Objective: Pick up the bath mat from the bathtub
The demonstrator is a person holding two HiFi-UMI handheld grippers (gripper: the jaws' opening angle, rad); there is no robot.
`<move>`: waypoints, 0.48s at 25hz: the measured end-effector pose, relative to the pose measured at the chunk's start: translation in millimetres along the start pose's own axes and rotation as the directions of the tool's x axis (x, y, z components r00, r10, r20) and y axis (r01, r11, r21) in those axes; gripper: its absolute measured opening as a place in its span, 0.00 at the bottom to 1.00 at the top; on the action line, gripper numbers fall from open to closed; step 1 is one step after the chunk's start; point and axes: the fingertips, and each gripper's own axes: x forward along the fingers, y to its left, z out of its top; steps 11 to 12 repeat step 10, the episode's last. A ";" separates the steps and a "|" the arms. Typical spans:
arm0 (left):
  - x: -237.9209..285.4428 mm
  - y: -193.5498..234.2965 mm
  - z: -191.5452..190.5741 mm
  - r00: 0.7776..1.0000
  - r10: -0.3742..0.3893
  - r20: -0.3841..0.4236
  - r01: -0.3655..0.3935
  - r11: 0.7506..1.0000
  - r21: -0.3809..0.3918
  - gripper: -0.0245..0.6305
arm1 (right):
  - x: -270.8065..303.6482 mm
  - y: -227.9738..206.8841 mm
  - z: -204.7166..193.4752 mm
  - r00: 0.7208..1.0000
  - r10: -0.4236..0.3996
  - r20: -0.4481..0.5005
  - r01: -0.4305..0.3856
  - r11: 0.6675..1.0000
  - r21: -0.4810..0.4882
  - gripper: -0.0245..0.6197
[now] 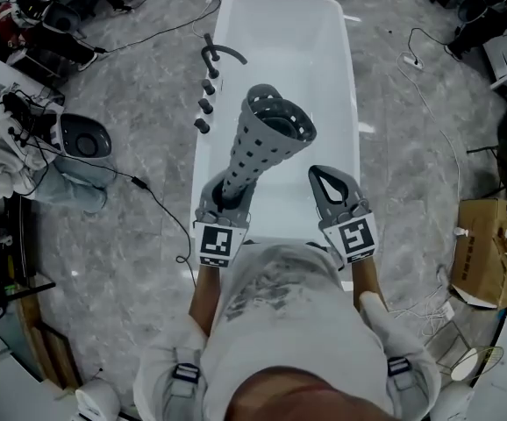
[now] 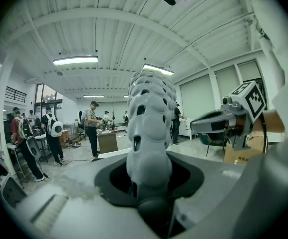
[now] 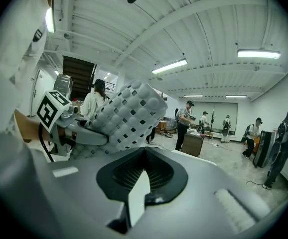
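Grey, hole-punched bath mat [image 1: 264, 139]: rolled into a loose tube and held over the near half of the bathtub [image 1: 350, 77]. Its narrow lower end sits toward the near end. Its open, flared end rises toward the tub's middle, tilted slightly to the right edge.

Left gripper [image 1: 229, 196]: jaws closed narrowly on the mat's lower end. In its own view the roll stands straight up from between the jaws.

Right gripper [image 1: 325, 177]: jaws brought together with nothing between them. It hovers level beside the left gripper, near the tub's right edge and apart from the mat.

White bathtub: long, seen end-on, interior bare below the mat.

Dark curved tap [image 1: 220, 55] and a row of four knobs [image 1: 205, 105]: mounted along the tub's left edge, toward the far end.

Cardboard box [image 1: 490, 253]: on the grey marbled floor, well off the tub's right side.

Black cable [image 1: 161, 209]: trails across the floor left of the tub.
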 end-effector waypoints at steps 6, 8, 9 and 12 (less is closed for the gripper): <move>19.2 -2.5 3.5 1.000 -0.001 -0.008 0.001 1.000 0.003 0.25 | 6.3 -14.4 -2.0 1.000 0.013 0.000 -0.013 1.000 0.007 0.04; 47.4 -5.7 8.6 1.000 -0.002 -0.015 0.002 1.000 0.003 0.25 | 13.6 -41.5 -6.2 1.000 0.017 0.003 -0.017 1.000 0.010 0.04; 63.2 -7.3 11.4 1.000 -0.002 -0.019 0.002 1.000 0.002 0.26 | 17.6 -56.6 -8.8 1.000 0.019 0.001 -0.019 1.000 0.012 0.04; 79.1 -9.1 14.2 1.000 -0.003 -0.022 0.003 1.000 0.001 0.26 | 21.6 -72.0 -11.4 1.000 0.022 -0.003 -0.021 1.000 0.015 0.04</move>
